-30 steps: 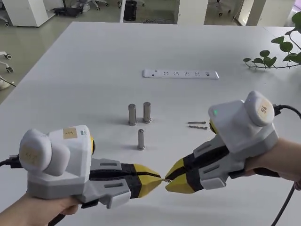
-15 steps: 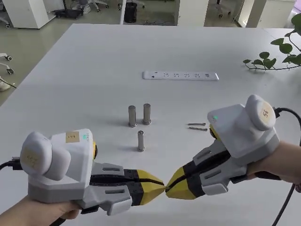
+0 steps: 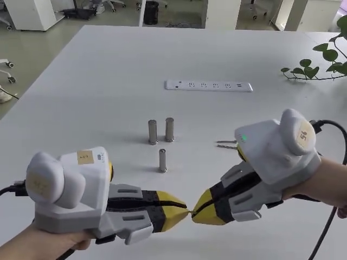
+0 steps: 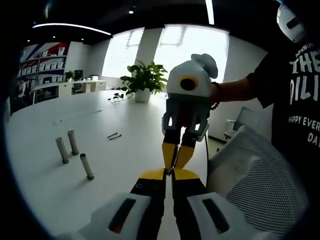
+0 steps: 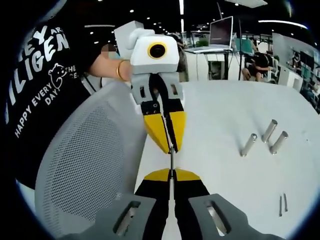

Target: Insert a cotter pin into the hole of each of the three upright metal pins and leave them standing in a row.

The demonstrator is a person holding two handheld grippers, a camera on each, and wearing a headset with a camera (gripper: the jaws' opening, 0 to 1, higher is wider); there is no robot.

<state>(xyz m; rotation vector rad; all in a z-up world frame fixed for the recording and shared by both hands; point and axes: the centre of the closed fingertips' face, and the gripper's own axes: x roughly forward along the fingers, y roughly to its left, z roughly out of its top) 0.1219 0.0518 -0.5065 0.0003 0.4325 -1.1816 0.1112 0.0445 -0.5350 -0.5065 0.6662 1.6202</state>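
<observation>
Three short metal pins stand upright on the white table: two side by side (image 3: 153,132) (image 3: 169,130) and one nearer (image 3: 162,161); they also show in the left gripper view (image 4: 74,142). Well in front of them, above the table's near edge, my left gripper (image 3: 183,209) and my right gripper (image 3: 195,212) meet tip to tip. A thin cotter pin (image 5: 171,159) spans the small gap between them, and both pairs of jaws are closed on its ends. Two more cotter pins (image 3: 227,144) lie flat to the right of the metal pins.
A white power strip (image 3: 209,85) lies farther back on the table. Plant leaves (image 3: 320,62) reach in at the right edge. A grey mesh chair (image 5: 85,165) stands by the person, just off the table's near edge.
Both grippers have stayed tip to tip on the cotter pin, sinking slightly toward the table's near edge. The metal pins and loose cotter pins have not moved.
</observation>
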